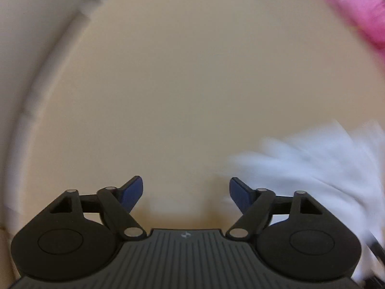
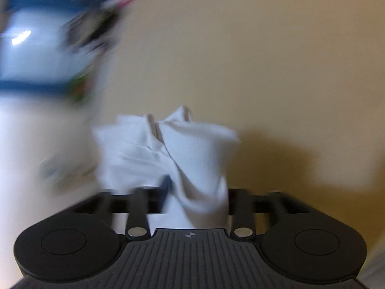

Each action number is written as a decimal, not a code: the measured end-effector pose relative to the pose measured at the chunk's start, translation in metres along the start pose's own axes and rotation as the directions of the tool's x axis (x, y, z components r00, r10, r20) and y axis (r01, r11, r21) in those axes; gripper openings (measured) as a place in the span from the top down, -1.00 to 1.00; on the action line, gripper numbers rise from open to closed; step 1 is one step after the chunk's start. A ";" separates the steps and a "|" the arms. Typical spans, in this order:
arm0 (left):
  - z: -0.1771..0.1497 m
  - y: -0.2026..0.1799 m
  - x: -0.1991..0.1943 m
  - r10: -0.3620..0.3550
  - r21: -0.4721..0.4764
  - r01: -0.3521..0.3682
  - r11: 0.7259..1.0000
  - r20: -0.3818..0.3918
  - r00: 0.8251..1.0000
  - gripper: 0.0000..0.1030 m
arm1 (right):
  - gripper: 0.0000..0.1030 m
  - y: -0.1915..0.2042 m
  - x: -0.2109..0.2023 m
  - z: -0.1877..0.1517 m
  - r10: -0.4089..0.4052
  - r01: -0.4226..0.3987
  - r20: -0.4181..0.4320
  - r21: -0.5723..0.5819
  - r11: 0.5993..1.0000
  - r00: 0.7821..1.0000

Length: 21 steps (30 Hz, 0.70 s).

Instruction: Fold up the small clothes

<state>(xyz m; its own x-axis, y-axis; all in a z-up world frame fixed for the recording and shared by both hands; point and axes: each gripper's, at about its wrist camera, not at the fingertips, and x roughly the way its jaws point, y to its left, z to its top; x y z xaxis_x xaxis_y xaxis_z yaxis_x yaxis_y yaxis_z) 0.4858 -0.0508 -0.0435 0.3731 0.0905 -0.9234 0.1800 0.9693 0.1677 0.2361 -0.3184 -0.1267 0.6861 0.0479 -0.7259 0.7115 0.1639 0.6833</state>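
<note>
A small white garment (image 2: pixel 168 151) is bunched up between the fingers of my right gripper (image 2: pixel 192 192), which is shut on it and holds it above the beige table (image 2: pixel 276 72). The same white cloth (image 1: pixel 312 168) shows blurred at the right of the left wrist view. My left gripper (image 1: pixel 186 192) is open and empty over the bare table (image 1: pixel 180 96), its blue pads (image 1: pixel 132 192) wide apart, just left of the cloth.
A pink garment (image 1: pixel 361 7) lies at the far right in the left wrist view. A blurred pile of blue, white and pink clothes (image 2: pixel 48 36) sits at the upper left in the right wrist view. The table's pale edge (image 1: pixel 48 60) curves along the left.
</note>
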 end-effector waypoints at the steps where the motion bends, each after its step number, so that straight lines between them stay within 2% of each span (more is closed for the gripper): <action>1: 0.002 0.001 0.004 0.006 -0.014 -0.007 1.000 -0.006 1.000 -0.63 | -0.15 -0.015 0.005 0.004 -0.089 0.090 0.023 -0.032 0.995 0.996; 2: -0.003 0.007 0.008 -0.048 -0.056 0.046 0.997 -0.023 0.999 -0.65 | -0.15 -0.029 0.008 0.009 -0.144 0.146 0.031 -0.074 0.986 0.989; 3: -0.014 0.015 0.008 -0.109 -0.102 0.105 0.989 -0.029 0.994 -0.66 | -0.16 -0.038 0.007 0.015 -0.132 0.133 0.020 -0.131 0.982 0.991; 4: -0.029 0.025 0.011 -0.176 -0.158 0.170 0.973 -0.029 0.984 -0.71 | -0.29 -0.041 0.001 0.019 -0.081 0.080 0.005 -0.189 0.979 0.997; 6: -0.058 0.037 0.015 -0.248 -0.227 0.235 0.945 -0.028 0.968 -0.73 | -0.56 -0.037 -0.010 0.023 -0.010 0.008 -0.006 -0.300 0.954 1.000; 7: -0.073 0.040 0.017 -0.282 -0.251 0.268 0.930 -0.023 0.959 -0.73 | -0.61 -0.035 -0.014 0.027 0.016 -0.015 -0.001 -0.347 0.938 1.000; 9: -0.104 0.042 0.020 -0.369 -0.295 0.347 0.890 -0.019 0.929 -0.73 | -0.61 -0.035 -0.018 0.044 0.042 -0.044 -0.014 -0.411 0.911 0.999; 11: -0.130 0.035 0.020 -0.454 -0.311 0.429 0.848 -0.007 0.891 -0.74 | -0.65 -0.028 -0.011 0.045 0.054 -0.084 -0.084 -0.423 0.902 0.995; 13: -0.147 0.023 0.023 -0.489 -0.286 0.463 0.839 -0.025 0.872 -0.81 | -0.75 -0.028 -0.001 0.045 0.045 -0.106 -0.150 -0.427 0.898 0.988; 15: -0.159 0.004 0.032 -0.505 -0.268 0.467 0.843 -0.092 0.858 -0.90 | -0.75 -0.033 0.010 0.040 0.028 -0.121 -0.225 -0.413 0.903 0.974; 16: -0.163 -0.002 0.036 -0.512 -0.298 0.463 0.835 -0.113 0.851 -0.82 | -0.70 -0.037 0.019 0.038 0.026 -0.139 -0.275 -0.400 0.906 0.961; 17: -0.168 -0.004 0.034 -0.509 -0.328 0.456 0.827 -0.094 0.856 -0.48 | -0.50 -0.038 0.020 0.033 0.042 -0.152 -0.267 -0.405 0.902 0.963; 18: -0.162 -0.007 0.031 -0.518 -0.331 0.469 0.819 -0.073 0.852 -0.09 | 0.49 -0.034 0.014 0.028 0.069 -0.172 -0.251 -0.415 0.894 0.966; 19: -0.160 -0.010 0.021 -0.504 -0.320 0.459 0.829 -0.071 0.861 0.47 | 0.87 -0.031 0.016 0.026 0.094 -0.203 -0.269 -0.415 0.887 0.958; 20: -0.173 -0.002 0.011 -0.474 -0.294 0.436 0.851 -0.069 0.878 0.54 | 0.87 -0.028 0.018 0.031 0.103 -0.214 -0.291 -0.384 0.898 0.951; 21: -0.170 -0.007 0.002 -0.467 -0.267 0.436 0.859 -0.060 0.882 0.56 | 0.87 -0.021 0.017 0.038 0.106 -0.211 -0.286 -0.368 0.906 0.952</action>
<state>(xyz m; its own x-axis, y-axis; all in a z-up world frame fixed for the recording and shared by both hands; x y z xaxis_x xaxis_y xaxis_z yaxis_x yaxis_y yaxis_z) 0.3305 -0.0180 -0.1056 0.1906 -0.3590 -0.9137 0.0742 0.9333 -0.3512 0.2379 -0.3581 -0.1505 0.6854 0.3448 -0.6413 0.4436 0.5007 0.7433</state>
